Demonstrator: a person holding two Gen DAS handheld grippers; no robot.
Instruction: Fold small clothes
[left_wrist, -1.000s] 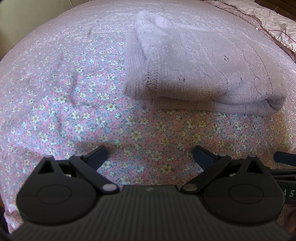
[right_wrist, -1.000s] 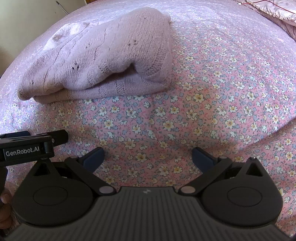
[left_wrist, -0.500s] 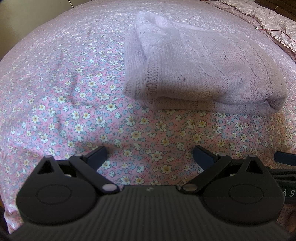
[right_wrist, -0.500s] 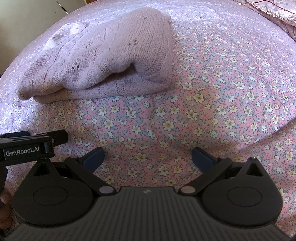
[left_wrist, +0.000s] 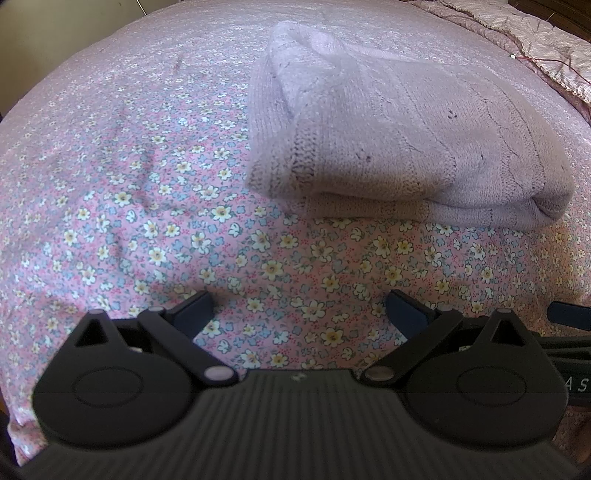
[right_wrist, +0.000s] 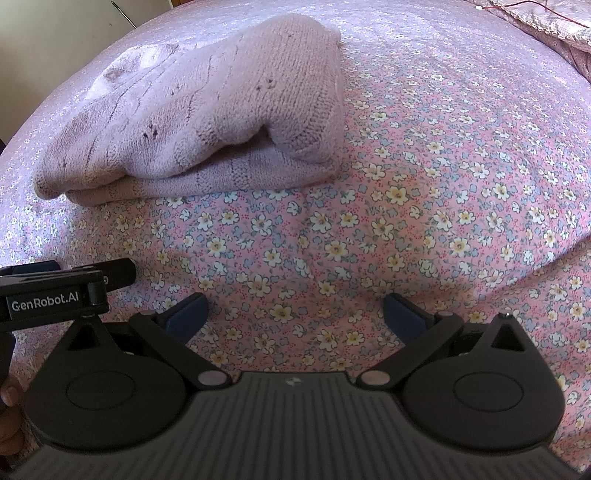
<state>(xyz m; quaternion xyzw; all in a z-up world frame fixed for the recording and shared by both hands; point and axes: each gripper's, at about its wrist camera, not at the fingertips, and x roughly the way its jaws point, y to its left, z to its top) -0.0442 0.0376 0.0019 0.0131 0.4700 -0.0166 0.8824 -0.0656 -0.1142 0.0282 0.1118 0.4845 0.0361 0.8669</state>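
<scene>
Now the sweater (left_wrist: 399, 147) (right_wrist: 207, 110) lies folded on the bed (left_wrist: 129, 184) (right_wrist: 461, 166). Both the left claw (left_wrist: 299, 314) and right claw (right_wrist: 295, 314) are spread wide, gripping nothing, near the bed's front edge.

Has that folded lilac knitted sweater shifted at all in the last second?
No. The folded lilac knitted sweater lies where it did against the flowers of the pink floral bedsheet in both views; neither open tool touches it.
</scene>
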